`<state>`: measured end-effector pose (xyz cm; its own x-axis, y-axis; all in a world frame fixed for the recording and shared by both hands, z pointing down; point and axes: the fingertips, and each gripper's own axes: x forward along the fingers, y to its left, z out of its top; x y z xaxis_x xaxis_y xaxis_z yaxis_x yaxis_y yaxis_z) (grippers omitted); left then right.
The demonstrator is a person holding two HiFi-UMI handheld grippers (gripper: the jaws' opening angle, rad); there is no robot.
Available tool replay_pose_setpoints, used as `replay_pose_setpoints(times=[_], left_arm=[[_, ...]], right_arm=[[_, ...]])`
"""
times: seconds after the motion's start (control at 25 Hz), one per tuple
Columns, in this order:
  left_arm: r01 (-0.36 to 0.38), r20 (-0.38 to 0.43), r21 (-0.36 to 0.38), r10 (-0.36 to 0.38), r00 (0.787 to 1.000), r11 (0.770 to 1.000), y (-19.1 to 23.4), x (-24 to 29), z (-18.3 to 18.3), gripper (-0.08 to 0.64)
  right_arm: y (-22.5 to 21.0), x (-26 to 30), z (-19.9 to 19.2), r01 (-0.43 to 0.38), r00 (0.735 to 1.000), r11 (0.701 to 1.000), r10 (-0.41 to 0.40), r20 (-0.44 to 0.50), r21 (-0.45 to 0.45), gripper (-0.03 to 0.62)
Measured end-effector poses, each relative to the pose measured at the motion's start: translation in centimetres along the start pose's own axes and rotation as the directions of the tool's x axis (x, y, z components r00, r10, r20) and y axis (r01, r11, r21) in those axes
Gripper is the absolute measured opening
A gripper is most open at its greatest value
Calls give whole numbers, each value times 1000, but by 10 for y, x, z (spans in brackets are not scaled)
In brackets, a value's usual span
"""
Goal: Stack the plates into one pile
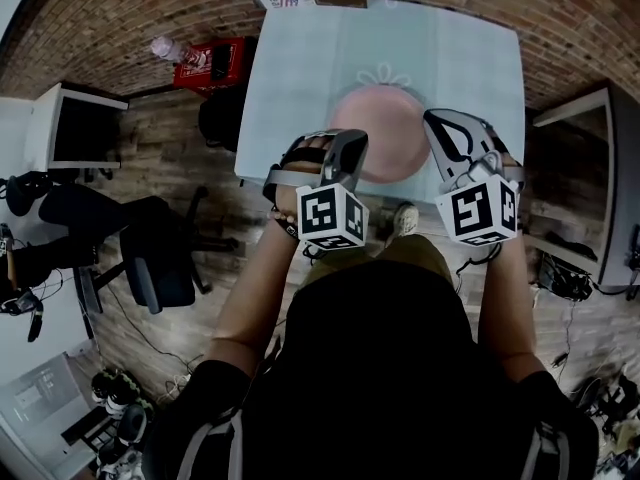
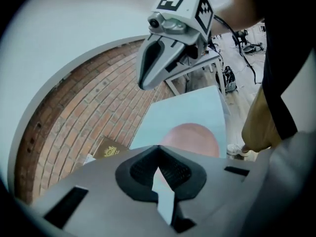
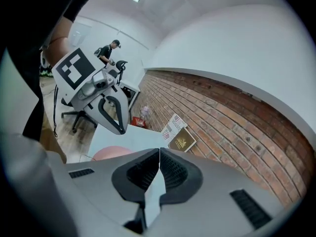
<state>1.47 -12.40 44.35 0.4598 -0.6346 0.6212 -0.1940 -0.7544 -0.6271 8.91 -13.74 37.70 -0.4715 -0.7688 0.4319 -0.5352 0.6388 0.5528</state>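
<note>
Both grippers lifted, pink stack between them

The plates [image 1: 385, 133] look like one pile mid-bench [image 1: 300, 78], ahead of and below the jaws. The left gripper [image 1: 345, 153] and right gripper [image 1: 445, 133] flank it, about equally near, jaws closed on nothing.

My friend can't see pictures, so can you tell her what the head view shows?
Seen from above, a pink plate sits on a pale table, with the left gripper and right gripper held over its near side, jaws shut and empty. A chair stands on the wood floor at left, and a brick wall lies beyond the table.
</note>
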Motion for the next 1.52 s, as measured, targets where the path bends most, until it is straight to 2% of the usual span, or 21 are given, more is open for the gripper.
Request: replay_pose_setpoints(times=[0.24, 0.44, 0.64, 0.96, 1.12, 1.32, 1.52], left_arm=[[-47, 102, -8, 47, 994, 999, 34, -41, -9, 21], [-89, 167, -21, 91, 982, 996, 56, -74, -14, 21], [-131, 254, -25, 133, 958, 991, 76, -107, -14, 21], [-164, 341, -88, 185, 922, 982, 99, -143, -8, 21], [-170, 370, -101, 196, 908, 980, 102, -157, -7, 21], [-166, 384, -114, 197, 902, 980, 101, -166, -13, 21], [-154, 395, -90, 178, 901, 984, 99, -164, -8, 21]], right_arm=[[34, 7, 44, 28, 1000, 1000, -28, 10, 11, 34], [47, 7, 73, 84, 996, 996, -84, 19, 9, 35], [53, -1, 96, 152, 988, 988, -153, 6, 19, 34], [63, -16, 122, 204, 979, 979, -204, 11, 21, 35], [67, -18, 136, 213, 977, 977, -213, 18, 9, 35], [65, -26, 146, 242, 970, 970, -242, 25, 18, 35], [60, -31, 141, 257, 966, 966, -257, 11, 35, 35]])
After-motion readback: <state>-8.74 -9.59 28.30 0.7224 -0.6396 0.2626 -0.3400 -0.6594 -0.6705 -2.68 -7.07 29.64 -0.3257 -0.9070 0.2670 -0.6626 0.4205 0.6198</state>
